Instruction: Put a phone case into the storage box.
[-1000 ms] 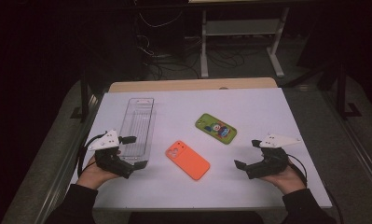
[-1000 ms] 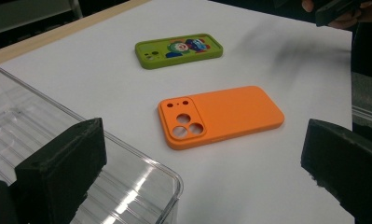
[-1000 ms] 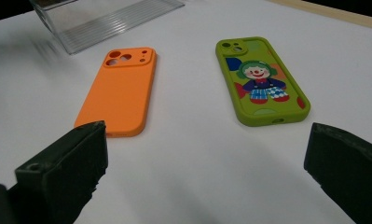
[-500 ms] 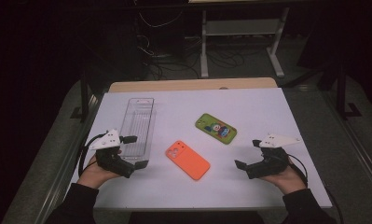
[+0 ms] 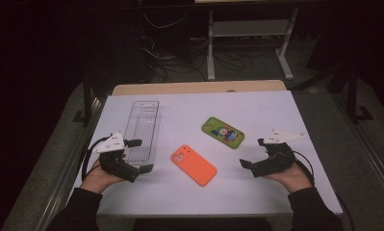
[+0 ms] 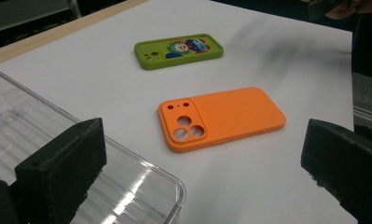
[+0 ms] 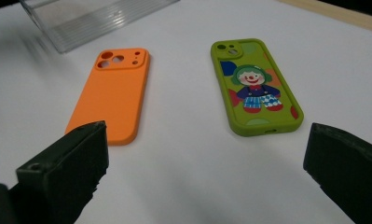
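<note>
- Nothing's really moved since the earlier frames, both tongs sit in the same spots.
- Two phone cases: orange case [image 5: 193, 164] at lower centre, green clown case [image 5: 223, 132] just up-right of it, apart.
- One clear plastic tray [image 5: 142, 129] at centre-left.
- Two tongs: left tongs [image 5: 133, 159] at the tray's near end, right tongs [image 5: 251, 156] lower right, both spread wide, holding nothing.
- White desk [image 5: 257, 106], dark room behind with cables and a metal frame.

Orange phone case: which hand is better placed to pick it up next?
Probably left. The left gripper, open, sits closer to the orange phone case, beside the clear tray; the right gripper is farther.
</note>
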`<state>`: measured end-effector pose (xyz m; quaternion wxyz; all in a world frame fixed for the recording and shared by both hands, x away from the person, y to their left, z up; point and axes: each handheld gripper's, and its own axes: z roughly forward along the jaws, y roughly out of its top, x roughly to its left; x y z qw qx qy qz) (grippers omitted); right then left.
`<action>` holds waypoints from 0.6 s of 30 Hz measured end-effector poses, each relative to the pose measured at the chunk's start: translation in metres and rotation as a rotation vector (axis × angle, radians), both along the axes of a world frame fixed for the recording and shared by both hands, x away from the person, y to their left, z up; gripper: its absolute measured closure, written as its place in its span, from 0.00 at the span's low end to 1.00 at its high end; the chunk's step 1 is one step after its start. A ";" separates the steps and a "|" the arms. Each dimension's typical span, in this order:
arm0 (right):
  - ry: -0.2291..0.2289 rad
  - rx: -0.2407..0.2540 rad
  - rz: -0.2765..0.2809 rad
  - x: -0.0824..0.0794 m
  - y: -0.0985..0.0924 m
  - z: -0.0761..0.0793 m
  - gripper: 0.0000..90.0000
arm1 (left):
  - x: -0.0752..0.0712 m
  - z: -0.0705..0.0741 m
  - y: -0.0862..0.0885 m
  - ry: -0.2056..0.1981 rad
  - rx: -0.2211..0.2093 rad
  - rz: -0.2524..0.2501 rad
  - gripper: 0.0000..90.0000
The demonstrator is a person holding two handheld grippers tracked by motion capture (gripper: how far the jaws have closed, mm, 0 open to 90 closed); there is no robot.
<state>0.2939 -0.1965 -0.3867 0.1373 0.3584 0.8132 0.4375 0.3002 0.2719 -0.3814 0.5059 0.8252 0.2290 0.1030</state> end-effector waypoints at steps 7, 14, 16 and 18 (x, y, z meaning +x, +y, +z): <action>-0.004 -0.014 -0.009 0.013 0.000 0.003 0.00 | 0.002 -0.001 -0.002 0.002 0.004 -0.005 0.00; 0.019 -0.040 -0.004 0.031 0.002 0.001 0.01 | 0.002 0.000 -0.004 0.004 -0.002 -0.003 0.00; 0.035 -0.056 -0.001 0.037 0.003 -0.001 0.01 | 0.001 0.000 -0.003 0.007 0.001 -0.002 0.00; 0.043 -0.070 -0.003 0.042 0.004 -0.002 0.01 | 0.001 0.001 -0.003 0.008 -0.001 -0.002 0.00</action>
